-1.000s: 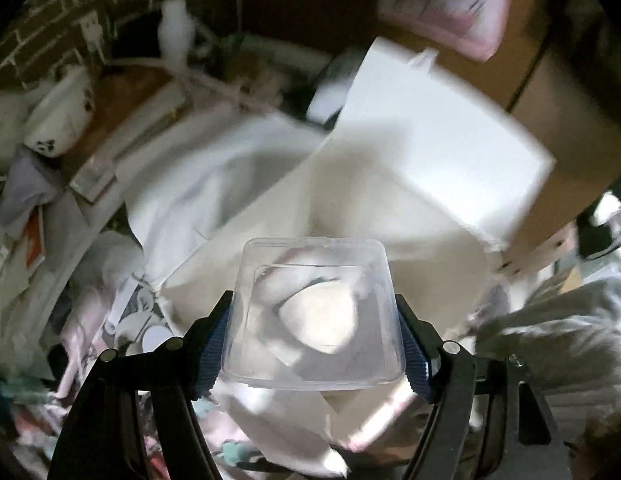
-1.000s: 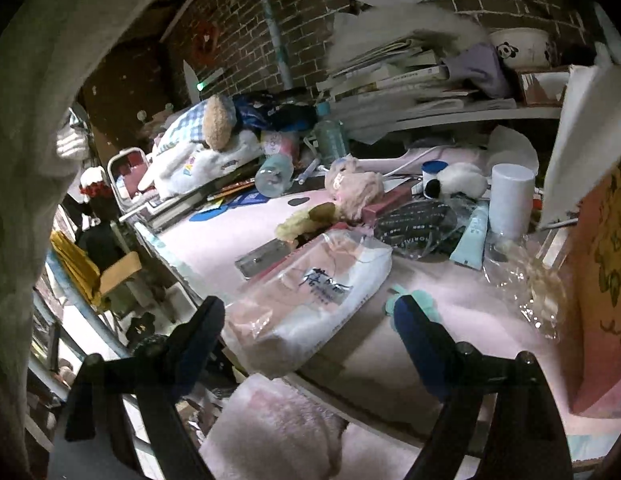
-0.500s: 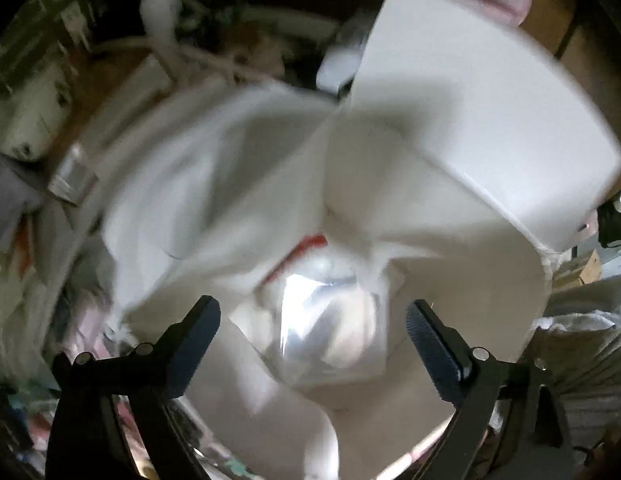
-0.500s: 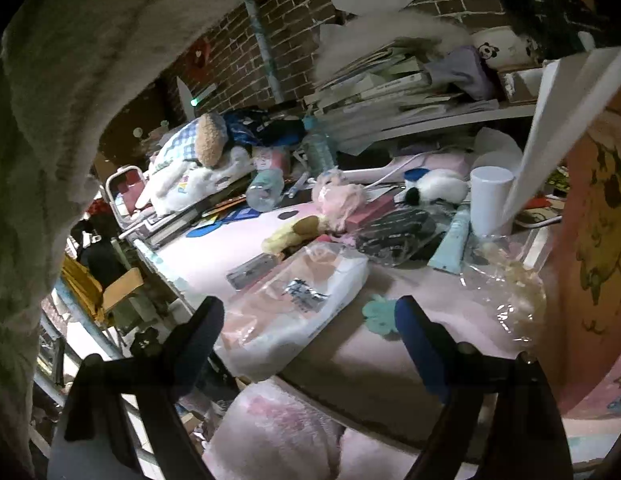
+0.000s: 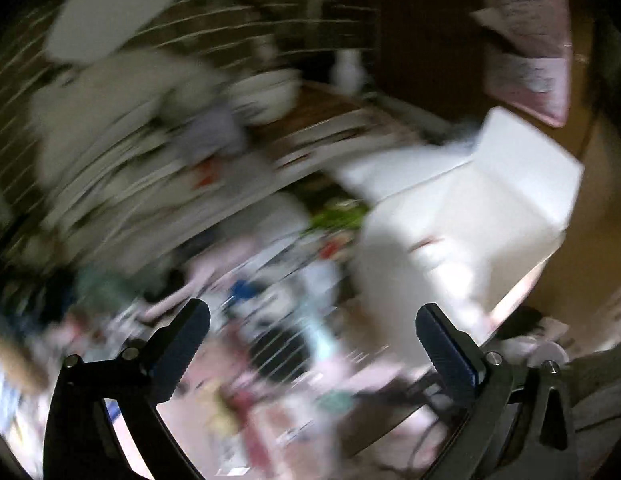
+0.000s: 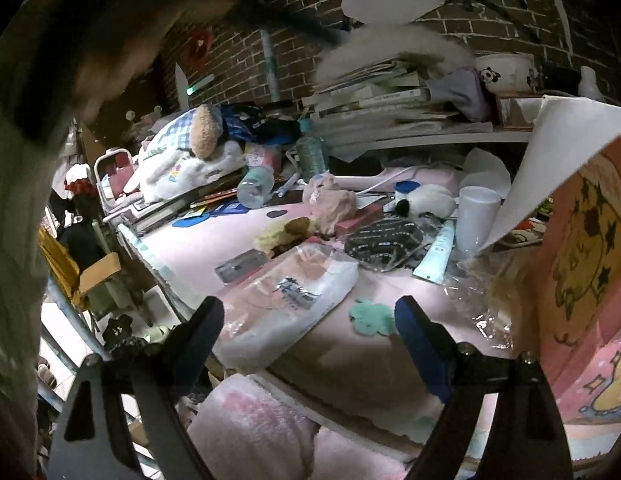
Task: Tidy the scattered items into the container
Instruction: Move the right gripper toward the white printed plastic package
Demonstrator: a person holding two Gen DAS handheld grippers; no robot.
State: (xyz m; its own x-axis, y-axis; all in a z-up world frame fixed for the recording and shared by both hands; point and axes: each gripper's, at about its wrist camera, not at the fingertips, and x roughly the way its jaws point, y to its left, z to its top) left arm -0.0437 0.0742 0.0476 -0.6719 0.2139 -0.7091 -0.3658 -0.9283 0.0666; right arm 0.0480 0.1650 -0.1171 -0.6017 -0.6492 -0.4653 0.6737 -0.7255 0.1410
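Scattered items cover the pink table (image 6: 190,252), and the big white paper bag (image 5: 490,208) stands at its right end. From the left gripper's camera everything is smeared and hard to make out. The left gripper (image 5: 310,330) has its two blue-padded fingers (image 5: 182,340) spread wide with nothing between them. The white bag sits up and to the right of it, and a blur of books and small things fills the left side. From the right gripper's camera the picture is sharp. The right gripper (image 6: 308,324) is also spread wide and holds nothing. Between its fingers, lying on the table, is a soft clear pack of white pads (image 6: 286,300), and just beside that a little green flower shape (image 6: 370,316). Farther back lie a dark striped pouch (image 6: 384,242), a white cup (image 6: 476,216), a pink fluffy toy (image 6: 330,202) and a tipped bottle (image 6: 256,186). A pile of books (image 6: 382,100) rests on a shelf by the brick wall (image 6: 490,12). A pink bag with a cartoon drawing (image 6: 586,264) stands at the right edge.
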